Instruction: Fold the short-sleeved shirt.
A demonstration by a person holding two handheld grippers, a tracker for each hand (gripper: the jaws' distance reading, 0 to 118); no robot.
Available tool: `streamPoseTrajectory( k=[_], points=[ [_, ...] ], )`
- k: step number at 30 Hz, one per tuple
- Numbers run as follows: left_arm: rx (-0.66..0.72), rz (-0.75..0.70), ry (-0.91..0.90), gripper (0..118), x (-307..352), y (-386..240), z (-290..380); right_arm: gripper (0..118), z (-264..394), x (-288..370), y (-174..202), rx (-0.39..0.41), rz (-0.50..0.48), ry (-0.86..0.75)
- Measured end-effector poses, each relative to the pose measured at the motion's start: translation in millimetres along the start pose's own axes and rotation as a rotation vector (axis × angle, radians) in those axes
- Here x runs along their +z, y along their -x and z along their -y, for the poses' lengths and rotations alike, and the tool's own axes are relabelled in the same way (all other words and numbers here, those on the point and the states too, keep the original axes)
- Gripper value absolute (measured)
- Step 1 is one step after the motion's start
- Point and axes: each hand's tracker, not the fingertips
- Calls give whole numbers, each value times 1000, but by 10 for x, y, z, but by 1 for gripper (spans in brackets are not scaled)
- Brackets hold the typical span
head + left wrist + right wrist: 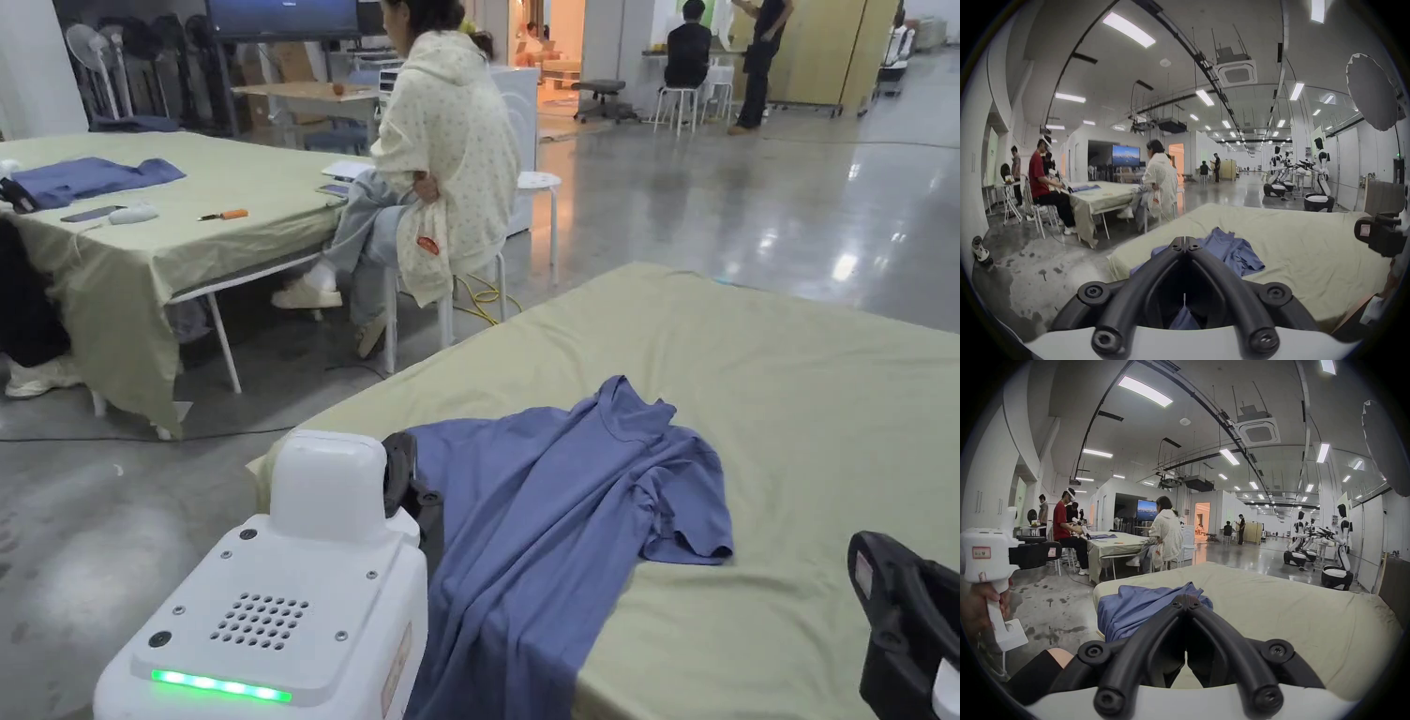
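STEP: pre-fold, shirt (562, 506) not yet spread | LOCATION: rumpled on near-left corner of desk (825, 412), hem hanging off the edge | TONGS: left tongs (1185, 240) closed, empty — right tongs (1185, 597) closed, empty | NEXT: probably open, take hem, flatten | COUNT: one shirt, two tongs

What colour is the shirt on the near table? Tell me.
The shirt is plain blue with a purplish tint, no pattern. It shows best in the head view.
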Motion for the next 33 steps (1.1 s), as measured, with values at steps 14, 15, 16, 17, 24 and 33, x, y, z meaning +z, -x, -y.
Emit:
streamPoseTrajectory(
  k=[14,15,16,17,24,33],
  points=[
    [-129,292,433,0,-3077,-728,-71,0,262,-1152,-963,-7,77,127],
    [-141,305,469,0,-3333,-809,-7,0,297,-1235,-1037,-10,85,136],
    [-144,324,495,0,-3593,-911,79,0,339,-1327,-1126,-14,96,148],
    [-145,332,523,0,-3829,-1015,166,0,376,-1401,-1207,-17,107,157],
    [-139,389,678,26,-4828,-1538,632,0,586,-1714,-1642,-55,182,206],
    [-217,327,799,114,-5137,-1802,1128,0,759,-1619,-1863,-66,216,232]
  ],
)
